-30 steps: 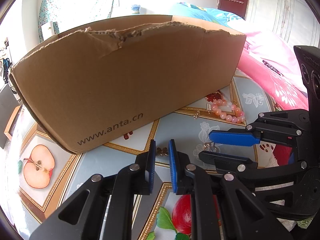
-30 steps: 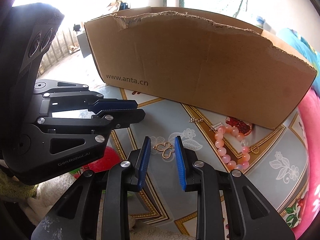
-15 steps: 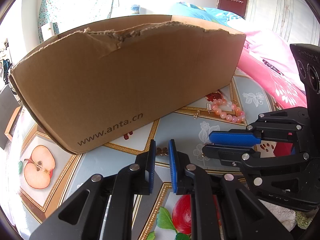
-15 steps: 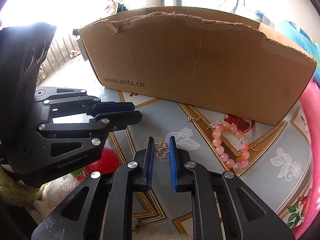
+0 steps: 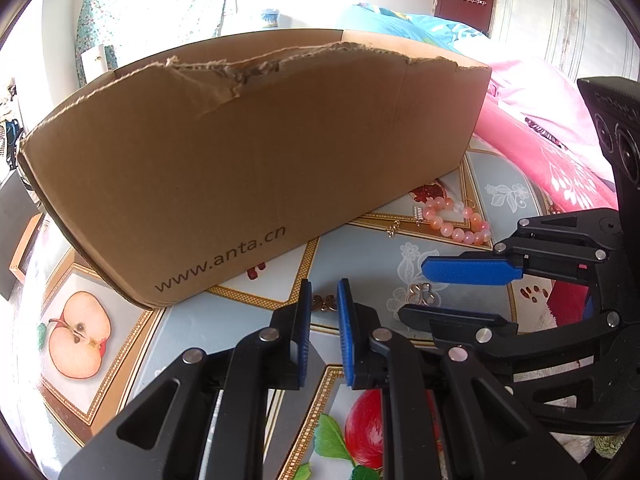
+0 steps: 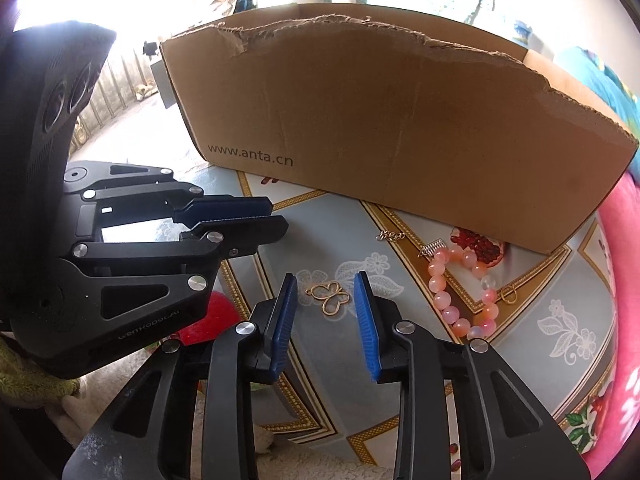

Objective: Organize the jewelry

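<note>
Where the patterned counter (image 6: 560,320) carries a torn cardboard box (image 6: 400,120), the jewelry lies in front of it. The left hand-held gripper (image 5: 322,312) has its jaws nearly together, a narrow gap between them, nothing gripped. The right hand-held gripper (image 6: 326,300) has just been opening; its jaws stand apart on either side of a gold butterfly pendant (image 6: 330,298), not pressing it. A pink bead bracelet (image 6: 460,292) rests near the box, beside a small silver charm (image 6: 390,235).

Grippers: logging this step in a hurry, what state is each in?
Left gripper: jaws narrowly apart, holding nothing.
Right gripper: open, just widened; gold butterfly charm lies between the jaws, ungripped.
</note>
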A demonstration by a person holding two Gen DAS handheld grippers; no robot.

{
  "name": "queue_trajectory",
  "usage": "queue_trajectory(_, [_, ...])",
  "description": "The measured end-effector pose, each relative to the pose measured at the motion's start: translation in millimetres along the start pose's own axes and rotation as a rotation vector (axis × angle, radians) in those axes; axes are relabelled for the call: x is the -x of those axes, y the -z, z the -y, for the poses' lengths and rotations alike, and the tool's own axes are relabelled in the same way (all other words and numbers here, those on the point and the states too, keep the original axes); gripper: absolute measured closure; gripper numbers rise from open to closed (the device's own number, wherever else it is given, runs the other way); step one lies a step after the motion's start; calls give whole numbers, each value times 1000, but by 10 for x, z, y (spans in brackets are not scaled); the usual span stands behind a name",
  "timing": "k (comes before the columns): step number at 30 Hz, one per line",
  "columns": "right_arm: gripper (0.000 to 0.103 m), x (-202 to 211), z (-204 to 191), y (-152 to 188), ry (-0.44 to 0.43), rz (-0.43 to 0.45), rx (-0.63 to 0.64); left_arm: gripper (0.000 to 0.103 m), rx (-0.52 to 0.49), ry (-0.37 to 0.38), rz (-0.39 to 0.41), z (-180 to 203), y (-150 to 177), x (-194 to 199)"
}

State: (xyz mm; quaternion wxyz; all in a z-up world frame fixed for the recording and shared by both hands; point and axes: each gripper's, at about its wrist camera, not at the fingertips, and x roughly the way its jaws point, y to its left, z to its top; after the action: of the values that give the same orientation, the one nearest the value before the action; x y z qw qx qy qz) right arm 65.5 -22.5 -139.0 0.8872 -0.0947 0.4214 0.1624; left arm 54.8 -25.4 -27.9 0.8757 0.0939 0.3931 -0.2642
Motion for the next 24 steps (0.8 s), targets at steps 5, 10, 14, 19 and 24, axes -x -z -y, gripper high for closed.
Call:
queue_trajectory(5, [85,-68,-18,-103,14,-45,-31,91,1,0,3,-1,3,0])
queue_trajectory(10, [85,-91,-38,-153,10,-49,-41,90,0,1,4,-3,11,-1])
queue_trajectory(14, [98,-119,16,-189,-19,-46,-76,90,-1,2,4,-3,8,-2])
queue_trajectory(19, [102,-122,182,-200,-66,-57,-145,90,-1,4,4,-7,9,-1])
queue_trajectory(24, [90,-63,327,-214,-102,-69,-181,90,-1,3,3,-2,10,-2])
